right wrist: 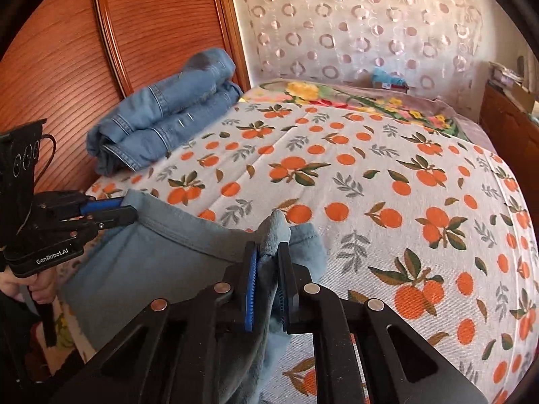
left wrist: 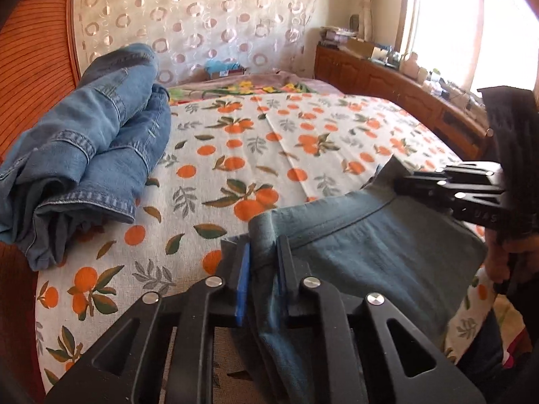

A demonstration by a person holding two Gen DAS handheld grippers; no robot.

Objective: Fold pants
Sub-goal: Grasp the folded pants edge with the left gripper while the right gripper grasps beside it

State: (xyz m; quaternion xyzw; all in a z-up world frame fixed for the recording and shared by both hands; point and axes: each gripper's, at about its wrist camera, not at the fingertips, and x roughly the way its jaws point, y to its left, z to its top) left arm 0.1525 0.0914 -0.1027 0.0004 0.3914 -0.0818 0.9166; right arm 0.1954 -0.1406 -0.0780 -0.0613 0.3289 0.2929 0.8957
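Observation:
A pair of grey-blue pants (left wrist: pixel 377 245) hangs over the near edge of the bed, held by its top edge. My left gripper (left wrist: pixel 264 252) is shut on one corner of the pants. My right gripper (right wrist: pixel 271 256) is shut on the other corner of the pants (right wrist: pixel 161 256). Each gripper shows in the other's view: the right one (left wrist: pixel 404 181) at the far right, the left one (right wrist: pixel 126 210) at the far left. The stretched edge runs between them just above the bedsheet.
The bed has a white sheet with an orange-fruit print (right wrist: pixel 387 185). Folded blue jeans (left wrist: pixel 97 148) lie at the far left by the wooden headboard (right wrist: pixel 141 33). A flowered blanket (right wrist: pixel 353 97) lies at the far end. A wooden cabinet (left wrist: pixel 387 80) runs along the right under a window.

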